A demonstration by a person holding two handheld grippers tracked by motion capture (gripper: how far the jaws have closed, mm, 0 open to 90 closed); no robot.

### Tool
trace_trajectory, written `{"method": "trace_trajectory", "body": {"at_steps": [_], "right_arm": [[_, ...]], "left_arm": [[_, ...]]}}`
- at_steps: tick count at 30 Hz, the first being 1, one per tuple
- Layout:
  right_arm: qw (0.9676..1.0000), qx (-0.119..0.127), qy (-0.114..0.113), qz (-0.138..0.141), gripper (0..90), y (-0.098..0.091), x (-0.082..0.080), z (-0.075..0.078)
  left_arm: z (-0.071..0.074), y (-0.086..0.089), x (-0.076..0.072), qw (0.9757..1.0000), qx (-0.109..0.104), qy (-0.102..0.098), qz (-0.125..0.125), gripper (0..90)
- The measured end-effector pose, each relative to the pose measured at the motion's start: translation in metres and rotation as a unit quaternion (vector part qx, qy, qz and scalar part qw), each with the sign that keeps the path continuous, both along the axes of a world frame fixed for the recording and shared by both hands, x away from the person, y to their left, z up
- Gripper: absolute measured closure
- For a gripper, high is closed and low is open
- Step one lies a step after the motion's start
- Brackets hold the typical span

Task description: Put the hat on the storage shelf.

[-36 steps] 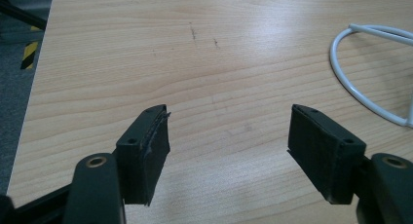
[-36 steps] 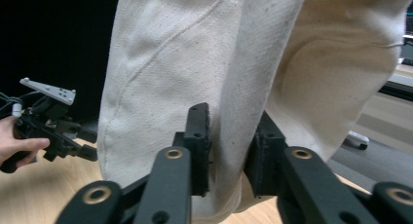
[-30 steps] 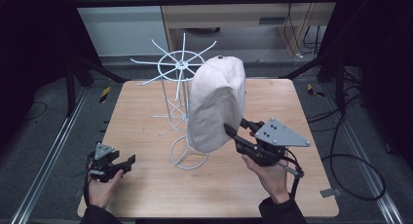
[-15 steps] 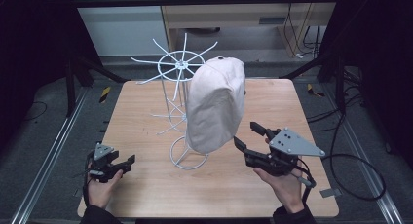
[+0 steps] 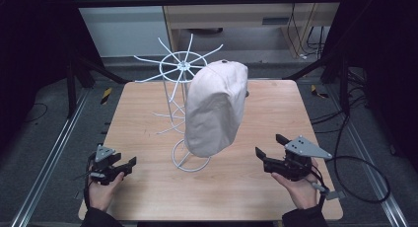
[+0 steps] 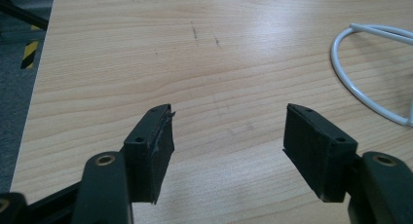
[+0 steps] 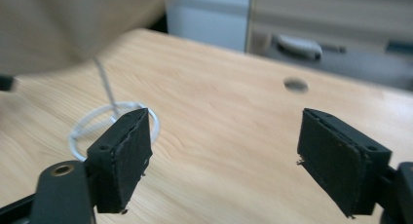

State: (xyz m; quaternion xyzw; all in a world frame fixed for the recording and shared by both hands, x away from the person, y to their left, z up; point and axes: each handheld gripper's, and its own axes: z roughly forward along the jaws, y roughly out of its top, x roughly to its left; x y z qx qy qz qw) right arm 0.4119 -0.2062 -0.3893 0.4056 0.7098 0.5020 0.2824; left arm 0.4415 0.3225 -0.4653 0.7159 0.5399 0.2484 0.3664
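Cap (image 5: 216, 108) hanging on white wire rack (image 5: 178, 71) at middle of wooden table (image 5: 148, 113), draped over the rack's right side, above its ring base (image 5: 191, 164). Right gripper (image 5: 269, 150) low over near right of table, just right of the cap, apart from it, jaws just opening, wide, nothing between. Left gripper (image 5: 129, 164) at near left, well apart from the cap, jaws just closing a little yet parted, bare wood between, ring base off to its right.
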Motion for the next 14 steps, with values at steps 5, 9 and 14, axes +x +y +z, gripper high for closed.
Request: {"method": "trace_trajectory", "body": {"at_steps": [5,9,14], "right_arm": [[0.9981,-0.003,0.055,-0.028,18.1,-0.015,0.019,-0.035],[0.995,-0.015,0.085,-0.05,17.6,-0.024,0.028,-0.059],[0.9893,-0.054,0.114,-0.075,17.1,-0.033,0.037,-0.082]], "left_arm": [[-0.001,0.0,0.001,0.9999,-0.006,0.006,-0.008,42.2],[-0.002,0.001,0.001,0.9999,-0.003,0.012,-0.01,45.8],[-0.003,0.004,0.002,0.9999,-0.003,0.012,0.0,47.4]]}}
